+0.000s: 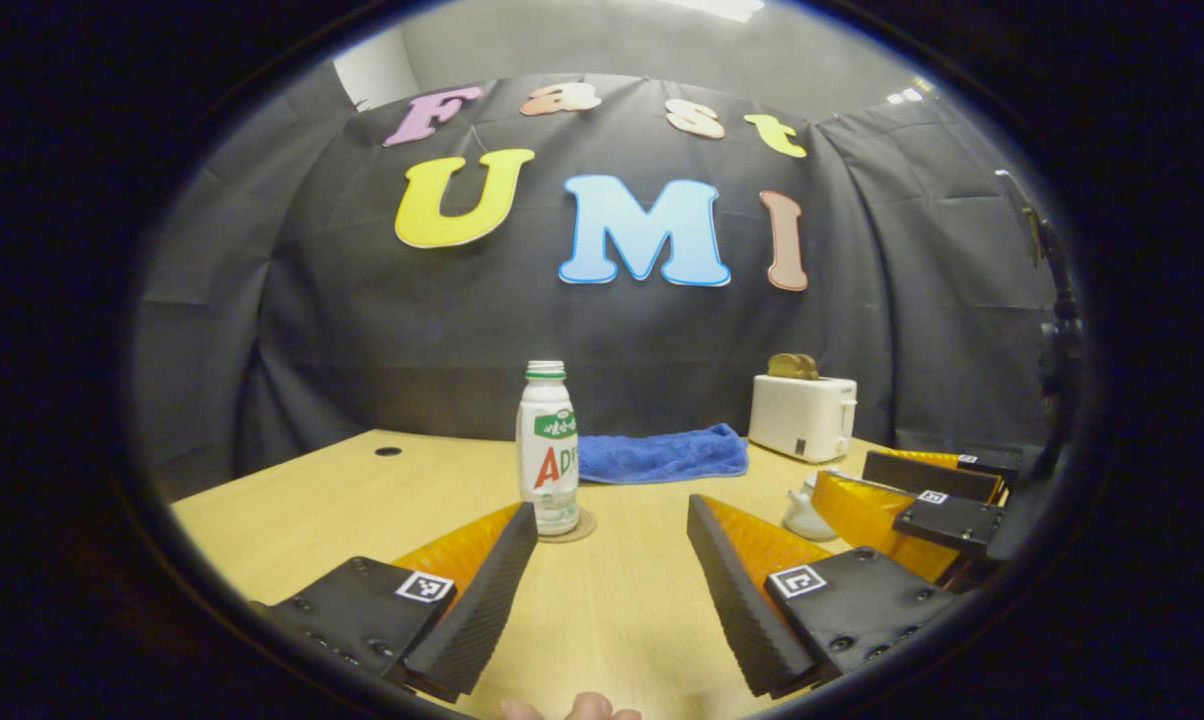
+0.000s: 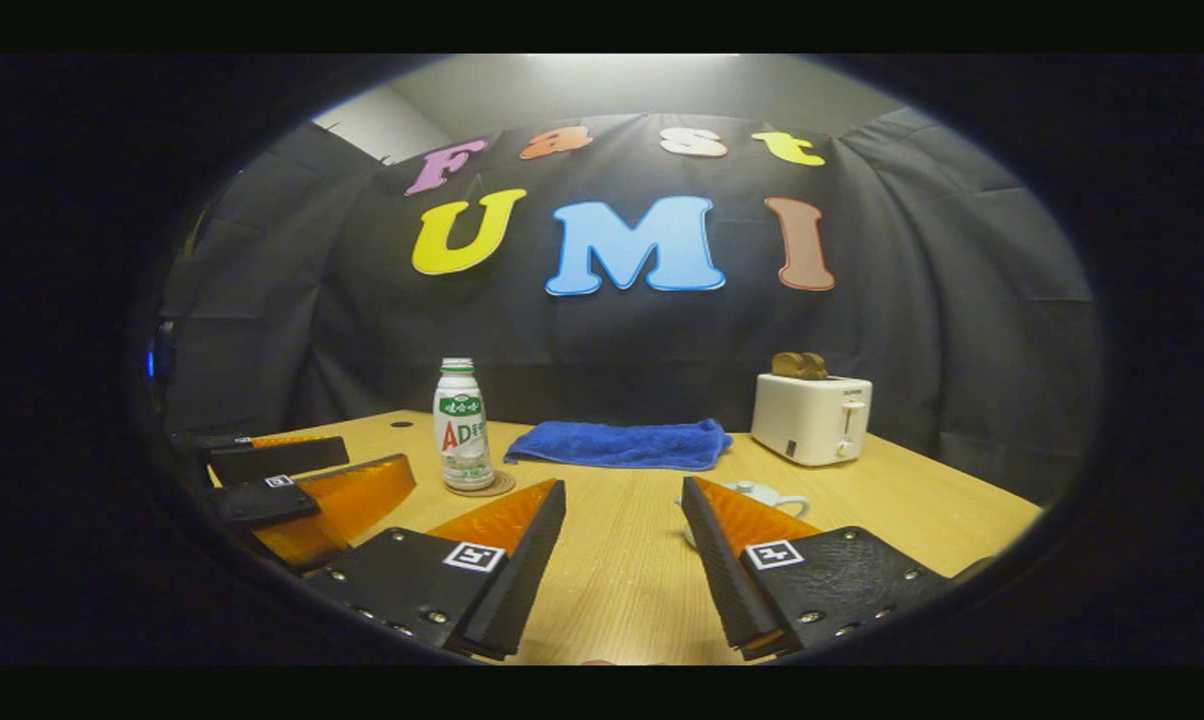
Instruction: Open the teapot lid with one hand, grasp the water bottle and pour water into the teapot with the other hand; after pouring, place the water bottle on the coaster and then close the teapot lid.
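Both the left gripper [image 1: 612, 530] and right gripper [image 2: 622, 510] stand spread and empty; water bottle [image 1: 548, 450] upright on its coaster [image 1: 574, 530], white teapot [image 2: 762, 495] half-hidden behind a finger, so a blind lid reach risks nudging it.

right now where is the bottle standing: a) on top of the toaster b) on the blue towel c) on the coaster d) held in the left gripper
c: the bottle stands upright on the round coaster, in front of the towel and apart from the toaster; the left gripper and right gripper are both open and empty.
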Demonstrator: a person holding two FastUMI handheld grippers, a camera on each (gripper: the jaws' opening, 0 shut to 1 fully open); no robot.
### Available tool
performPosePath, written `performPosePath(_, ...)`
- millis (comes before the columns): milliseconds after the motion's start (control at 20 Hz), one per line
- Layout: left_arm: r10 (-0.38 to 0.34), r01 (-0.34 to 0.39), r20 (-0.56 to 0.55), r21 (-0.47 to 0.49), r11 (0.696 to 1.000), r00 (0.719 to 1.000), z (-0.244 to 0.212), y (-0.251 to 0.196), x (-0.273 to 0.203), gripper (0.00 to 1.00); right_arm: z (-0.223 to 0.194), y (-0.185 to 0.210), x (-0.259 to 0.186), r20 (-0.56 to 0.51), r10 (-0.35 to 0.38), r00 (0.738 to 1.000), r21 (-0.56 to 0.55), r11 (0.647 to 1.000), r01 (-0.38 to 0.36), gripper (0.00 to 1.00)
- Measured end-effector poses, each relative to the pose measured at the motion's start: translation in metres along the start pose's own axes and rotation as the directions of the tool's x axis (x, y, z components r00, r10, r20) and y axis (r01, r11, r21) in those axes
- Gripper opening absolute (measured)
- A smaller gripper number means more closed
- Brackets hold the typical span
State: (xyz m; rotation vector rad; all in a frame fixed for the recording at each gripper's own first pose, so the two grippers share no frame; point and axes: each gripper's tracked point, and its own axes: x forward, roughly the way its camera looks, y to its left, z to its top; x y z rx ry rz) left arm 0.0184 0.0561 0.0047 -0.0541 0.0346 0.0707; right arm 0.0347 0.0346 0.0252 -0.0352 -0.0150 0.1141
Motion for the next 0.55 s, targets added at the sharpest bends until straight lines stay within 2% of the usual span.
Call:
performPosePath(200,0.023,-0.023,-0.007,-0.014,1.0,1.0,-0.017,-0.008,-0.015,1.0,-0.014,0.006,-0.017,-0.006,-0.026,1.0,-0.026,0.999,0.026,0.73)
performPosePath(250,0.033,-0.032,0.021,-0.011,0.999,0.999,-0.013,-0.006,-0.018,1.0,-0.021,0.005,-0.017,-0.016,-0.03,0.999,-0.034,0.999,0.029,0.73)
performPosePath(300,0.041,-0.041,0.043,-0.003,0.999,0.998,-0.008,-0.004,-0.023,1.0,-0.03,0.004,-0.019,-0.04,-0.031,0.999,-0.029,0.999,0.03,0.73)
performPosePath(400,0.038,-0.04,0.037,0.034,0.999,0.999,-0.014,-0.011,-0.033,0.97,-0.019,-0.002,-0.025,-0.005,-0.023,1.0,0.03,0.999,0.023,0.75)
performPosePath(450,0.055,-0.057,0.047,0.057,0.997,0.997,-0.015,-0.005,-0.031,0.98,-0.025,-0.004,-0.019,-0.01,-0.045,0.999,0.025,0.999,0.045,0.74)
performPosePath(550,0.099,-0.102,0.047,0.044,0.994,0.994,-0.012,0.002,-0.031,1.0,-0.023,-0.001,-0.019,-0.004,-0.054,0.999,0.021,0.998,0.055,0.75)
